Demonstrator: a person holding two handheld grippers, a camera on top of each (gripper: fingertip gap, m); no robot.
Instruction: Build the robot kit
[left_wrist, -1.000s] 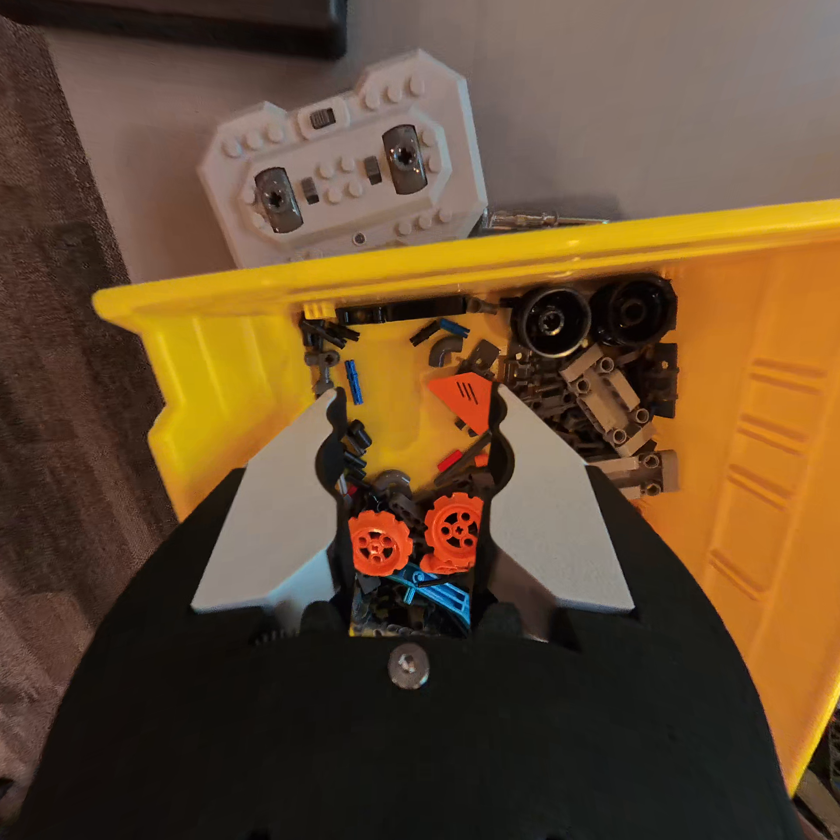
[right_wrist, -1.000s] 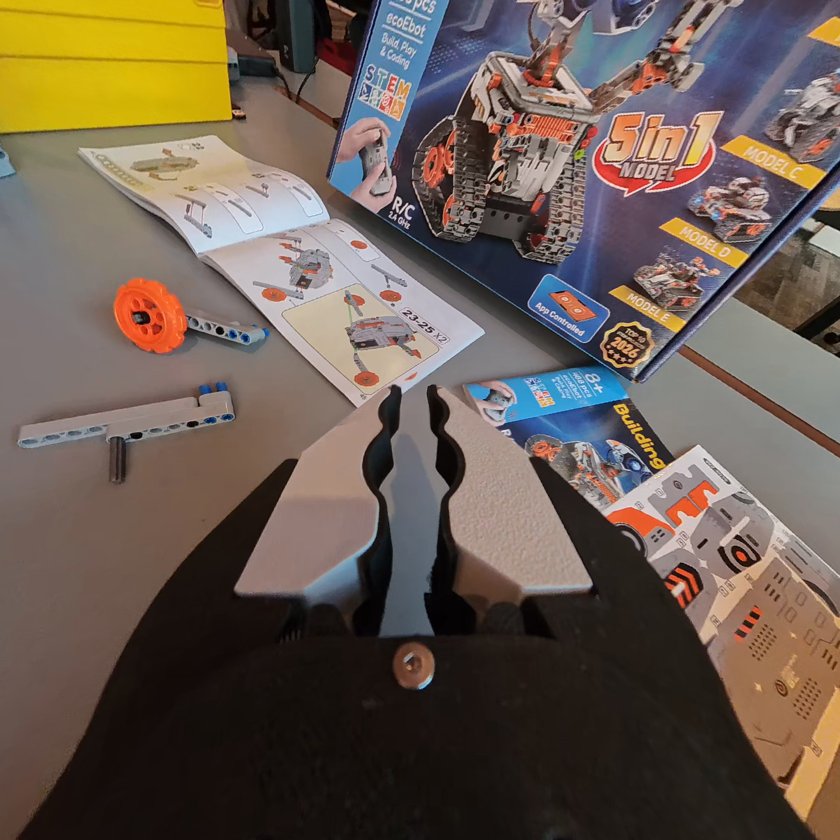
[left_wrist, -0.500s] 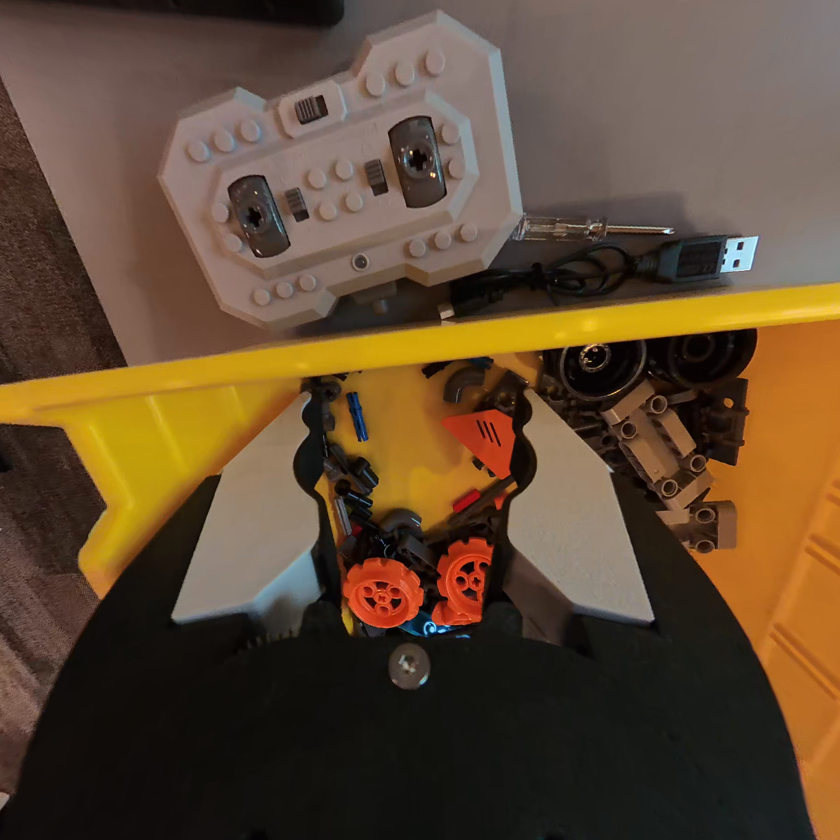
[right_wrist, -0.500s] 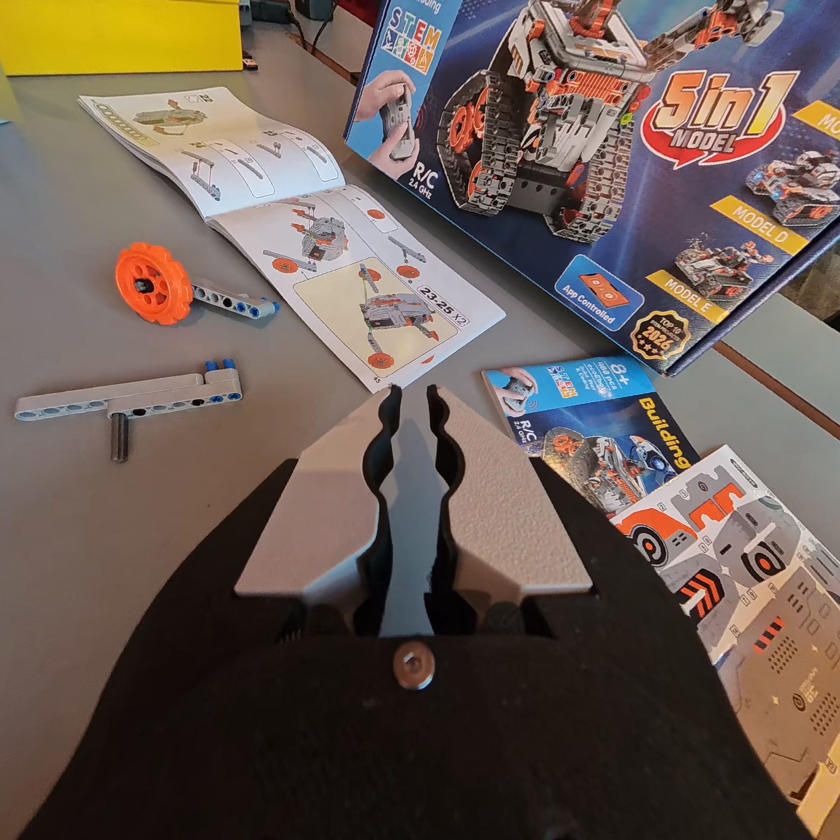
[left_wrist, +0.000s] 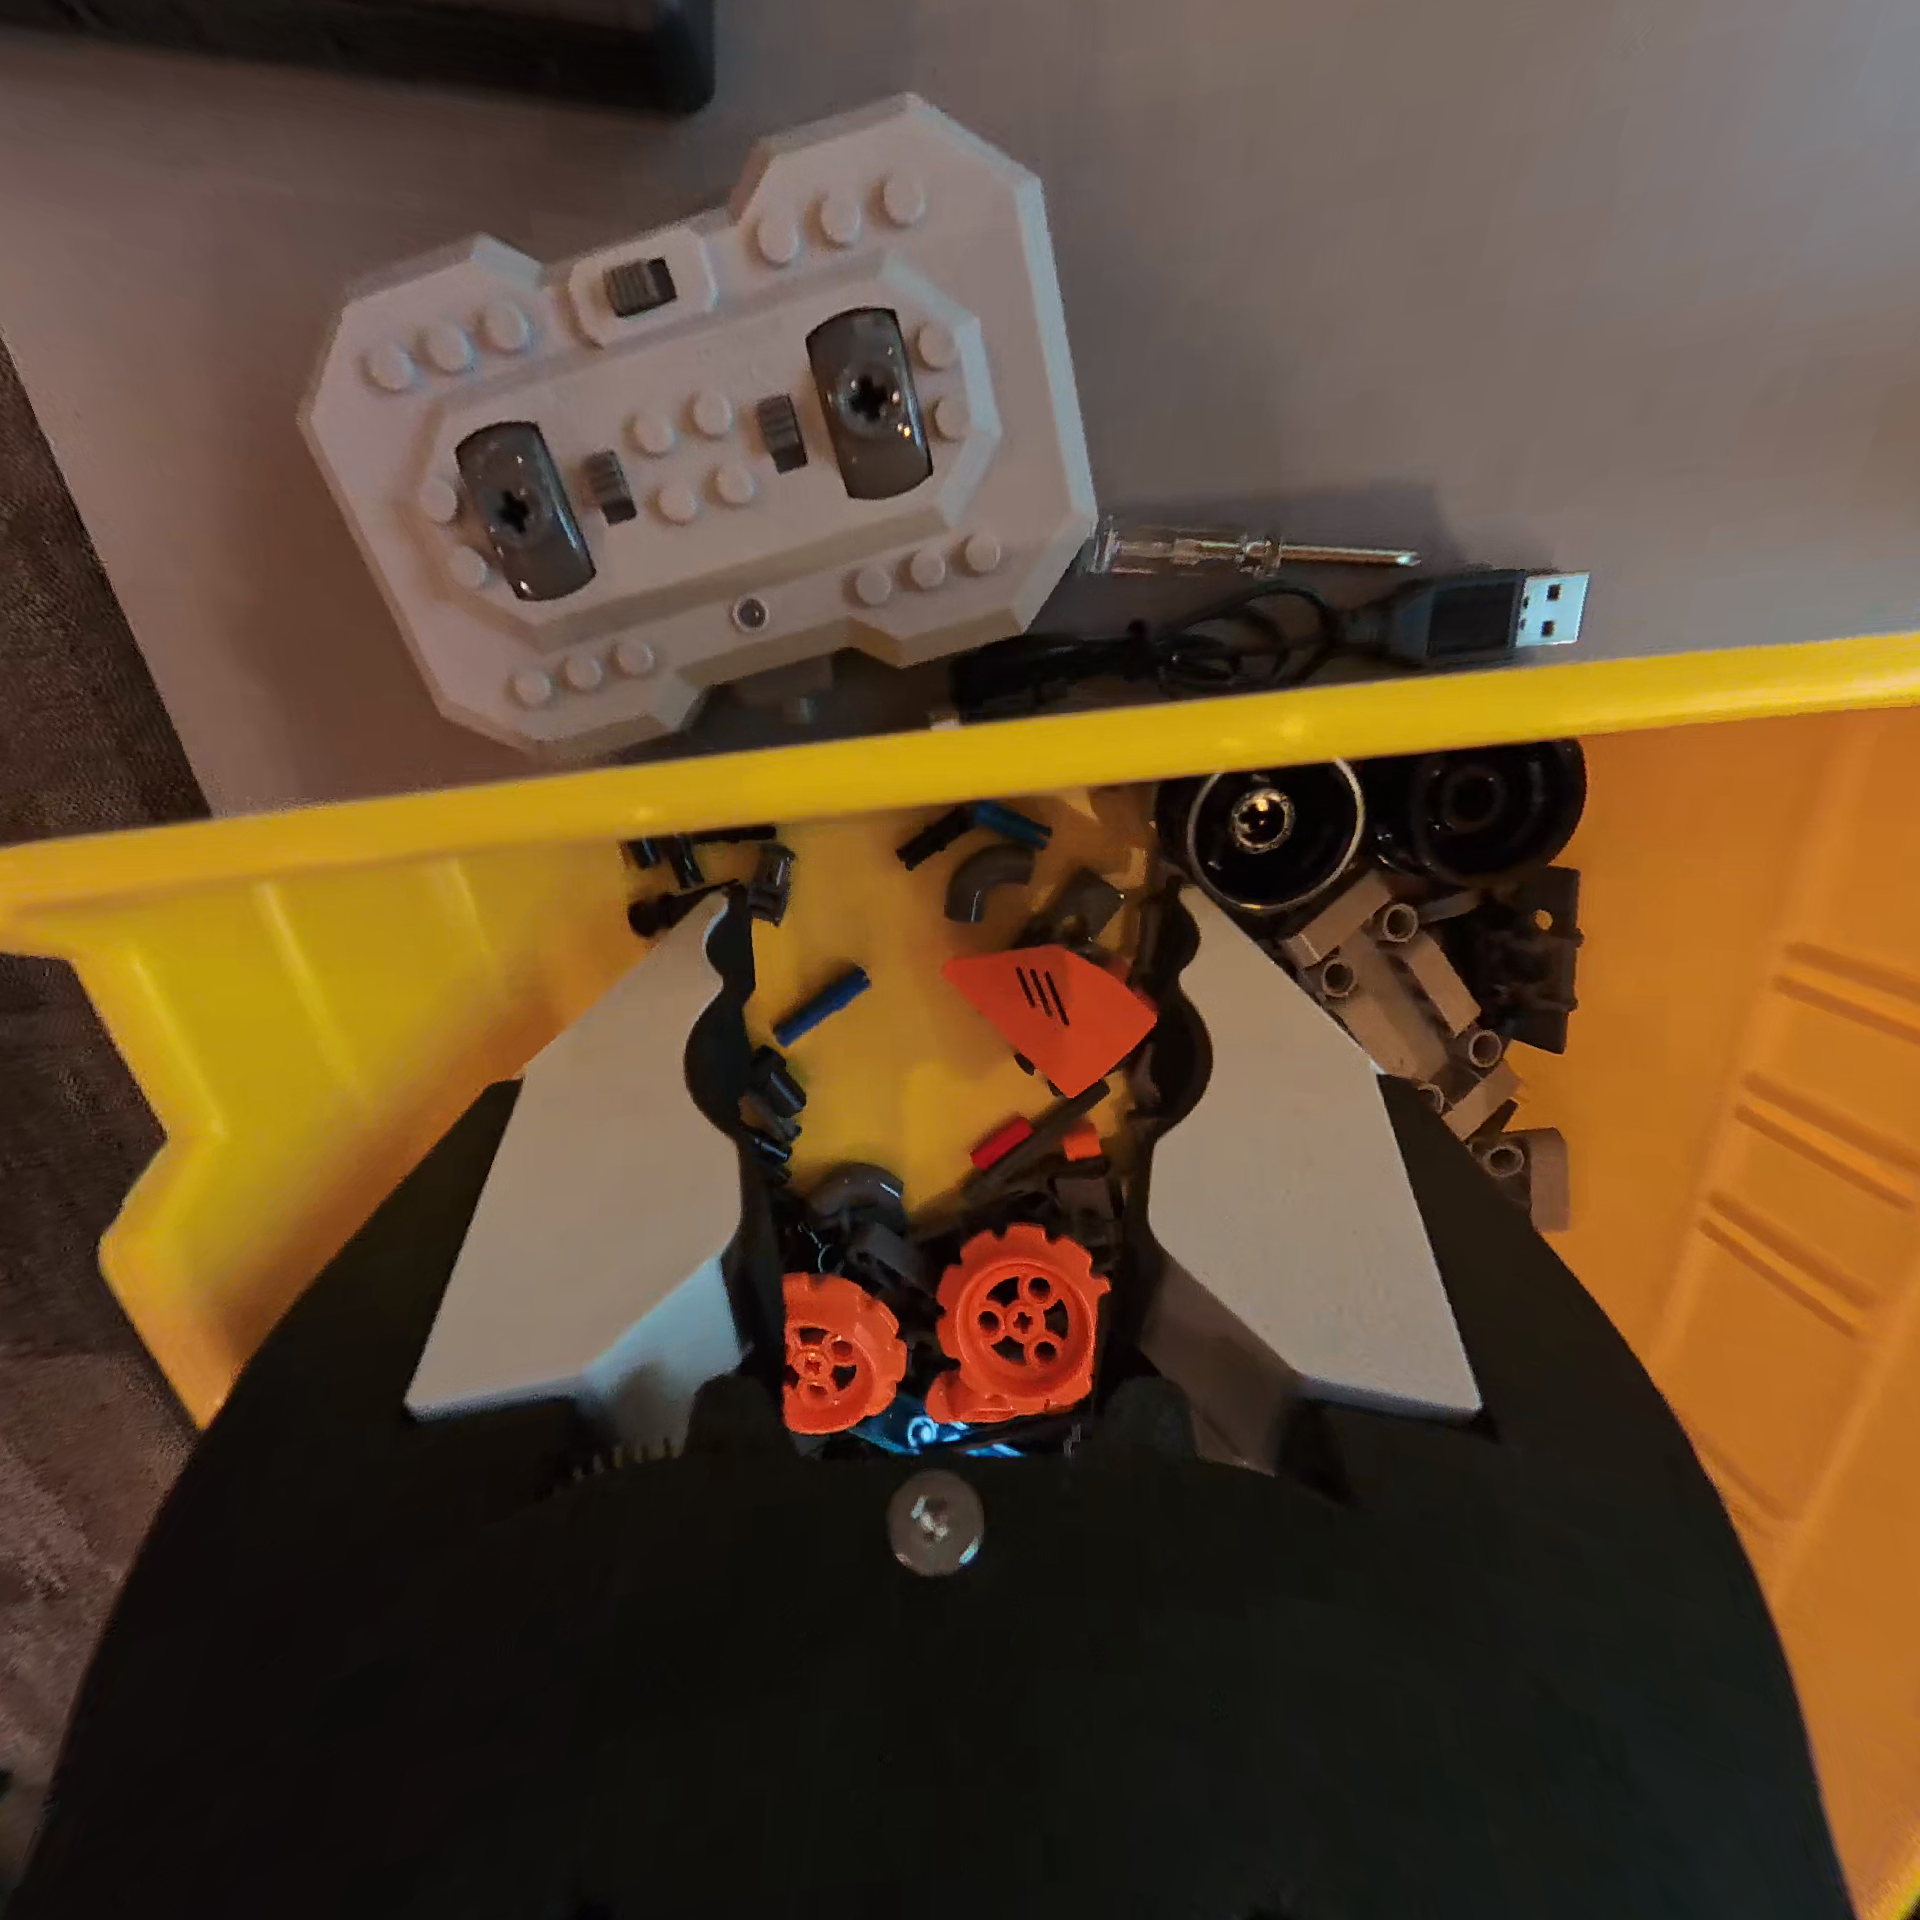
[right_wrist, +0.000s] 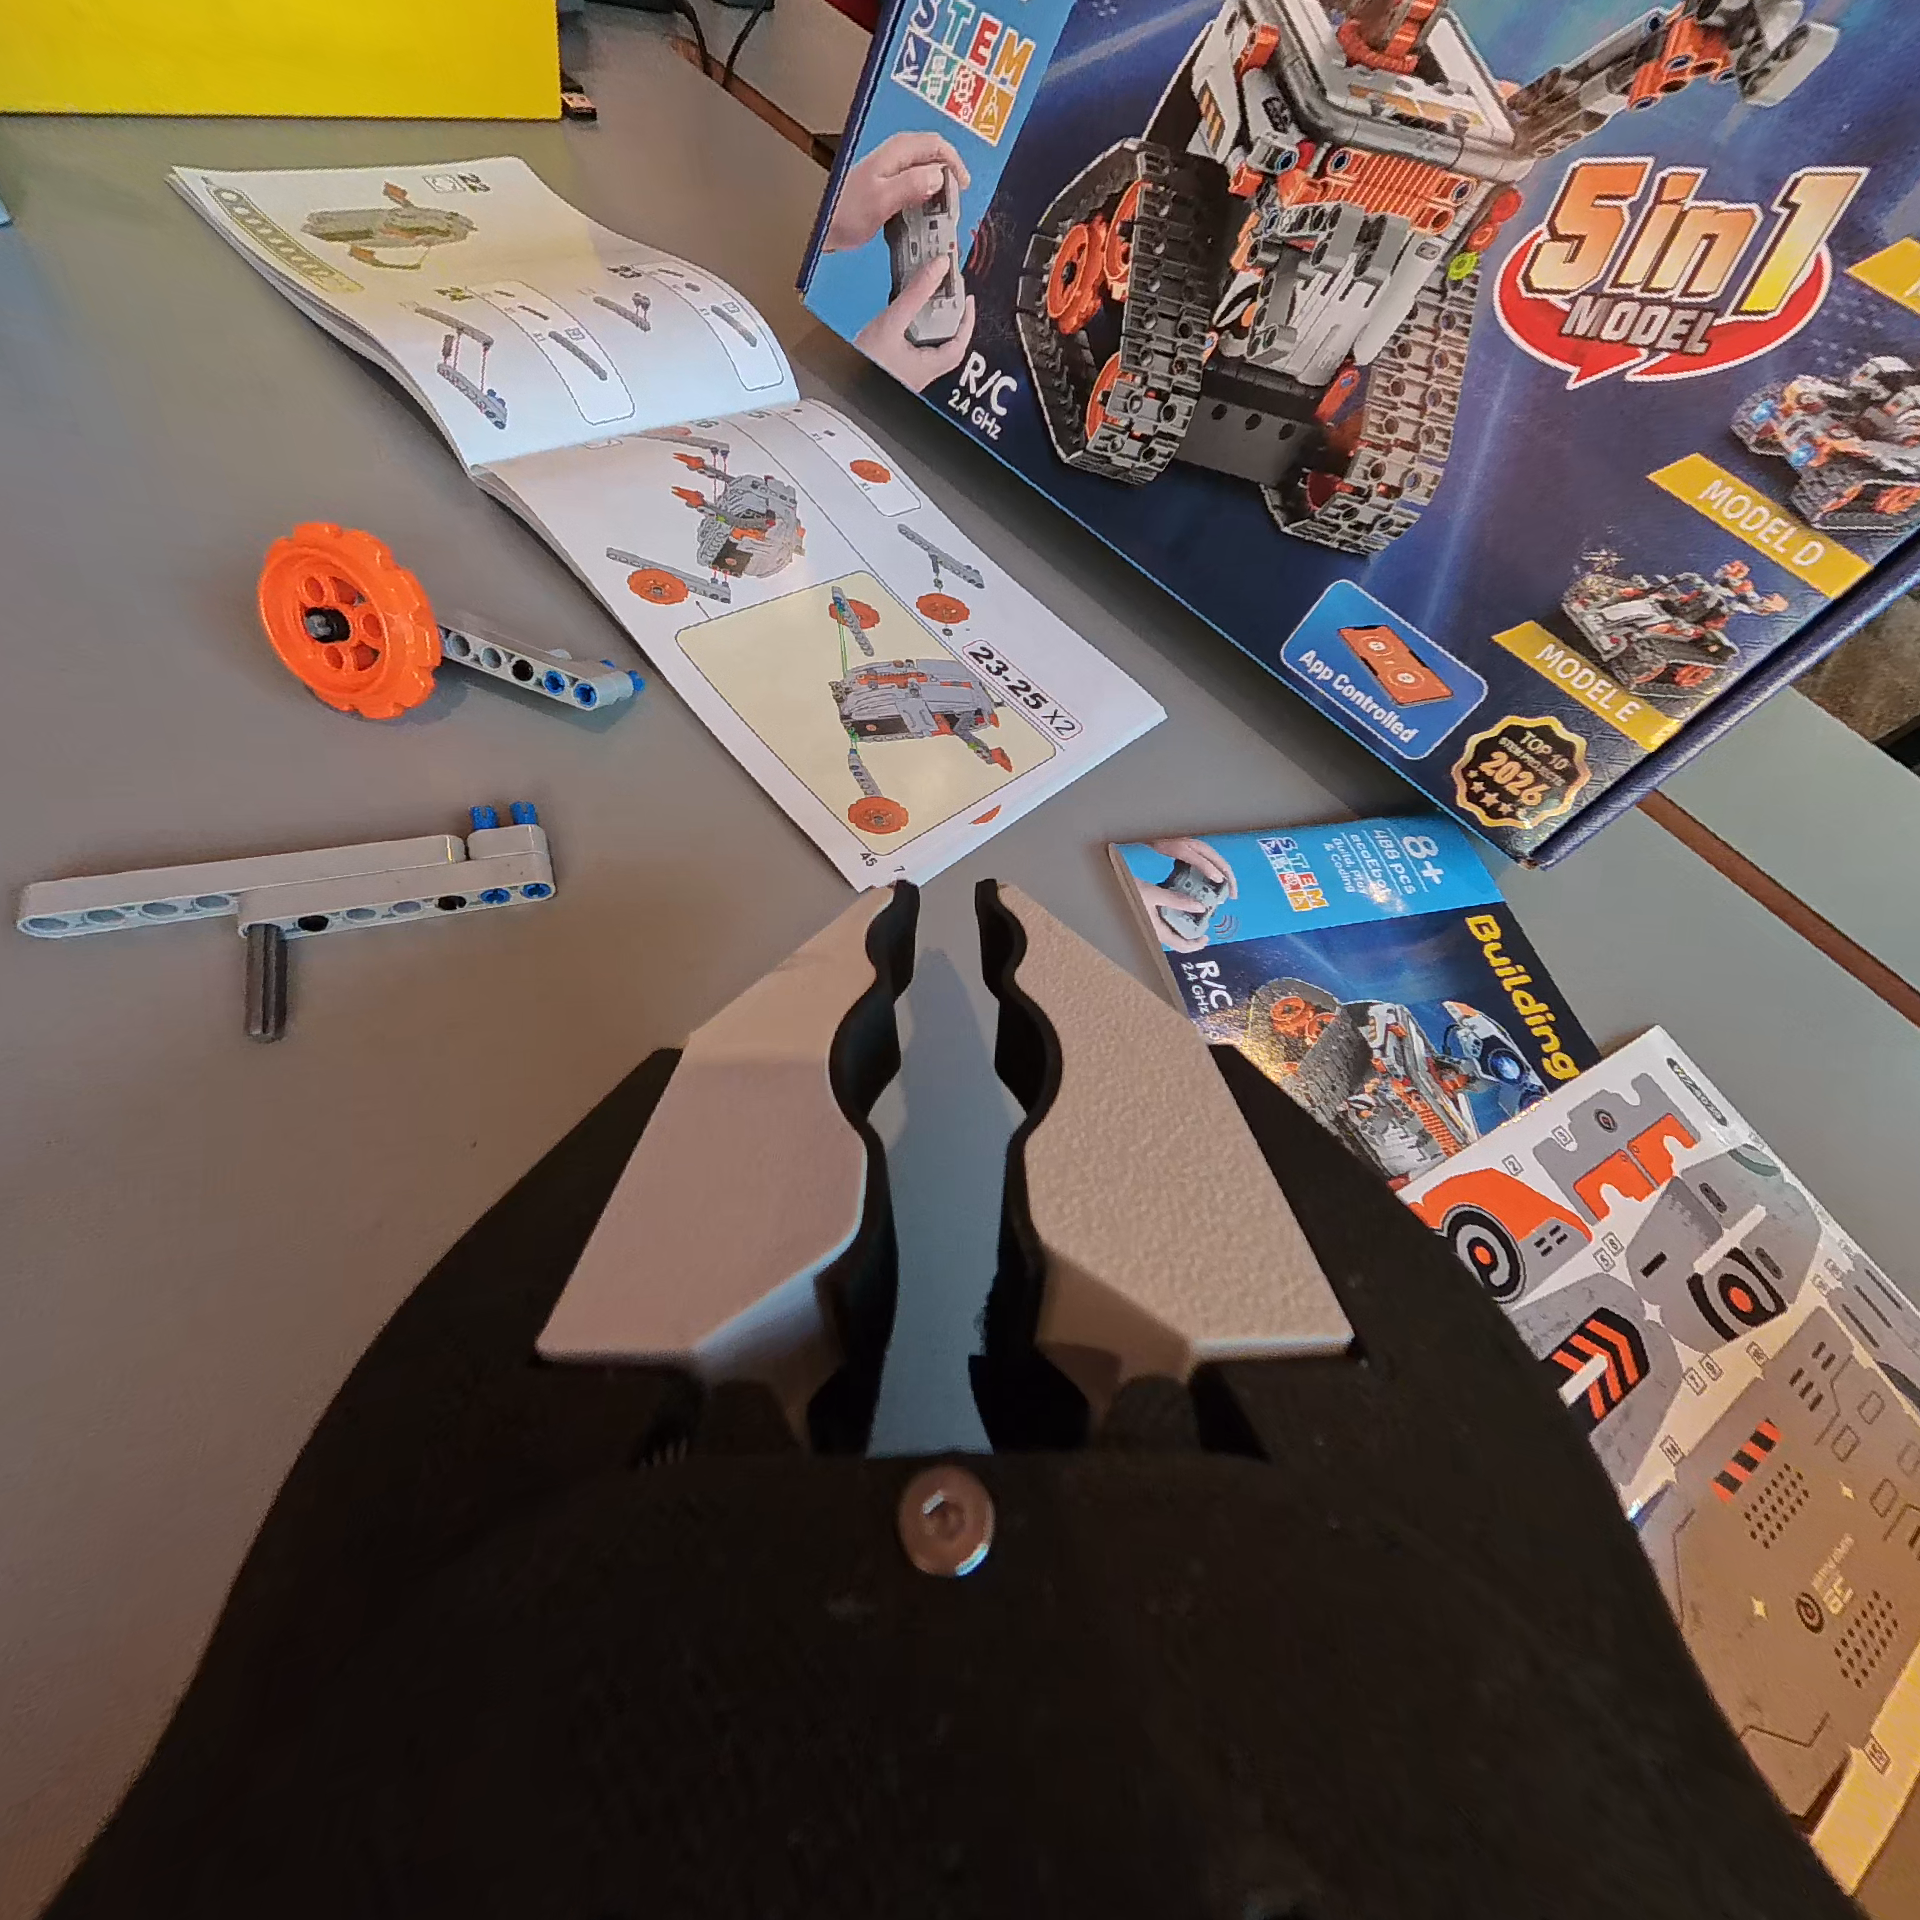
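Orange wheels (left_wrist: 1023, 1320) lie deep between the wide-spread left gripper (left_wrist: 951, 904), inside the yellow bin (left_wrist: 312, 997); a grey controller (left_wrist: 696, 436) sits at 11 o'clock beyond. Right gripper (right_wrist: 945, 894), narrowly parted and empty, hovers over the grey table (right_wrist: 156, 1195), open booklet (right_wrist: 727, 561) at 12 o'clock.

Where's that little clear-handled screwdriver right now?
In the left wrist view, the screwdriver lies on the table, right of the grey remote control, just beyond the USB cable.

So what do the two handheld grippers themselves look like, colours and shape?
Both look alike. The left gripper and right gripper each have two pale grey, wedge-shaped fingers with a grainy surface, lined inside with wavy black pads. Behind them sits a broad, rounded matte black body with one silver screw at its centre. No cables, markings or sleeves show.
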